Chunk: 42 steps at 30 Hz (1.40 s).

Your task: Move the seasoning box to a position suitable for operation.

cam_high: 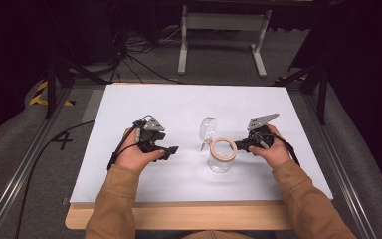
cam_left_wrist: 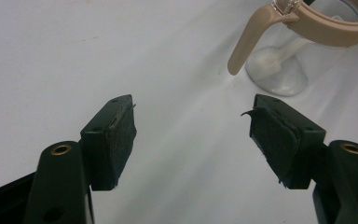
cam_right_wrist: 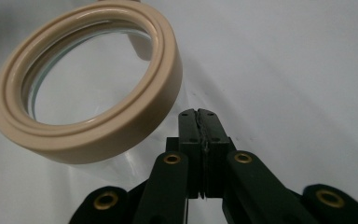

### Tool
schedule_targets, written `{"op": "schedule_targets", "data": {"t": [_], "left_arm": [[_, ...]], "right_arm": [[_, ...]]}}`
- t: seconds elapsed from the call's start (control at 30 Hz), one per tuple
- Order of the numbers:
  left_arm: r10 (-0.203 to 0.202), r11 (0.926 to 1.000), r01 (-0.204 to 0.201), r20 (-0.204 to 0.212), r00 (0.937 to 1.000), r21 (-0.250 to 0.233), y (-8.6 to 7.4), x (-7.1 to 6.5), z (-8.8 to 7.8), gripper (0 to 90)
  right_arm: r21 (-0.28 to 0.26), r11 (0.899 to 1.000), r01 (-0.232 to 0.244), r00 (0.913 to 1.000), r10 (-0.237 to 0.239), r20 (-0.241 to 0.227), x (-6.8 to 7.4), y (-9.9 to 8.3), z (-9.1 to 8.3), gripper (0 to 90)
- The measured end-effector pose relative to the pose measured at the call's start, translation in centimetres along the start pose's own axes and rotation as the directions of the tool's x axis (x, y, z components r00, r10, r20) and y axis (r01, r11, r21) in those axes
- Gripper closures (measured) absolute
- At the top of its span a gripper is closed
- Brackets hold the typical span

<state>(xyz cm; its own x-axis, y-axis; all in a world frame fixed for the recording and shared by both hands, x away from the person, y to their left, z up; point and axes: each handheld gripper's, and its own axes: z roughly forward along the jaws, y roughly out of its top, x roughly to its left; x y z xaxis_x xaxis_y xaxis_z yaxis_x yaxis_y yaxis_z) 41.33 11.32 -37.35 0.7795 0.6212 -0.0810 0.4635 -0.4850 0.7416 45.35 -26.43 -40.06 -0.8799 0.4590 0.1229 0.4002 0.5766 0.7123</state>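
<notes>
Here we are over the white tabletop (cam_high: pixel 179 104), and both hands are in, tan sleeves coming up from the near edge. In the middle of the tabletop, a little toward the near edge, stands a clear glass jar (cam_high: pixel 221 160) with a beige ring (cam_high: pixel 224 149) around its mouth. Its round glass lid (cam_high: pixel 208 129) is flipped open and stands up on the far-left side of the mouth.

On the left, the left gripper (cam_high: pixel 173 149) sits low over the tabletop, well apart from the jar, pointing across toward it. In the left gripper view its fingers (cam_left_wrist: pixel 116 140) are spread wide with bare white surface between them, and the jar (cam_left_wrist: pixel 279 70) sits ahead at the upper right, a beige clasp lever (cam_left_wrist: pixel 249 42) hanging down from its ring.

Over on the right, the right gripper (cam_high: pixel 238 146) is tucked in just beside the jar's right side. The right gripper view has its fingers (cam_right_wrist: pixel 191 135) pressed flat together, nothing between them, their tips right by the glass wall below the beige ring (cam_right_wrist: pixel 121 126). Whether they actually touch the glass, I can't tell.
</notes>
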Motion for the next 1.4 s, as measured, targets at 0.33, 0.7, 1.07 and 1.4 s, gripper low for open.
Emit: {"op": "schedule_targets", "data": {"t": [0.33, 0.7, 1.07, 1.4], "left_arm": [[0.005, 1.0000, -0.005, 0.016, 0.9999, -0.004, 0.5, 0.0, 0.4, 31.5], [0.005, 0.9999, -0.006, 0.075, 0.9972, 0.013, 1.2, 0.0, 1.0, 44.2], [0.008, 0.9999, -0.009, 0.106, 0.9944, 0.009, 2.0, 0.0, 1.4, 47.5], [-0.009, 0.9999, 0.008, 0.138, 0.9904, 0.011, 2.5, 0.1, 2.1, 61.3]], "right_arm": [[0.038, 0.999, 0.004, 0.9999, -0.003, -0.013, 0.4, -0.5, -0.1, 90.0], [0.091, 0.995, 0.044, 0.9986, -0.041, -0.033, 2.1, -0.4, -0.2, 90.0], [0.143, 0.988, 0.067, 0.9972, -0.061, -0.043, 3.5, -0.9, 0.0, 90.0], [0.158, 0.983, 0.091, 0.9937, -0.079, -0.079, 4.7, -1.0, 0.1, 90.0]]}}
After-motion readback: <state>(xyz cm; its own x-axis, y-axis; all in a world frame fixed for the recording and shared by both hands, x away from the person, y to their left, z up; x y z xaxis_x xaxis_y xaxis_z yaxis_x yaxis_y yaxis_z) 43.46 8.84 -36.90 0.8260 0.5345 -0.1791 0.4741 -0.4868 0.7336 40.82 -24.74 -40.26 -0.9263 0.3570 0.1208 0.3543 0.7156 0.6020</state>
